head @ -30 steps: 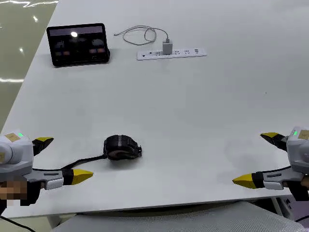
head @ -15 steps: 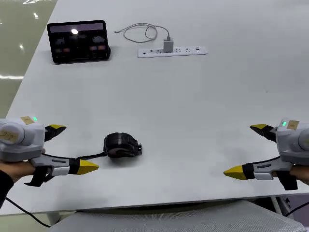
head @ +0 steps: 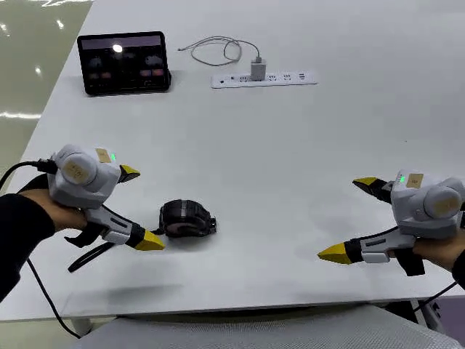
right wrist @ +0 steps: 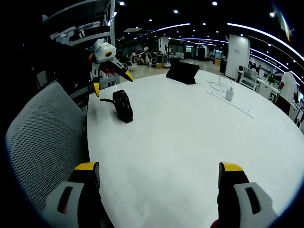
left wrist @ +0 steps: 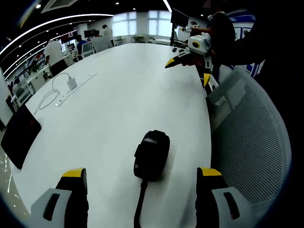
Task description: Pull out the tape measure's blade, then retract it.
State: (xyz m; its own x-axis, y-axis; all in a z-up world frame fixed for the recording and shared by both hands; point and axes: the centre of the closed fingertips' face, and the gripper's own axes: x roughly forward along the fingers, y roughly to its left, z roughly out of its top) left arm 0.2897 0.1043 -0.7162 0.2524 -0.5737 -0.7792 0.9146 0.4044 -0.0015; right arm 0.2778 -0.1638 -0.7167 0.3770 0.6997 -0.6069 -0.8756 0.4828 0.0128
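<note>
With the tape measure (head: pixel 185 218) lying near the front edge of the table (head: pixel 290 160), toward its left corner, the left gripper (head: pixel 142 207), jaws wide apart just beside it, should clamp it squarely, while the right gripper (head: pixel 347 217), also gaping and well apart, comes for the blade.

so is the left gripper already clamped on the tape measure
No, the left gripper is open, its jaws spread wide apart, and the tape measure lies just ahead between them, touched by neither.
</note>
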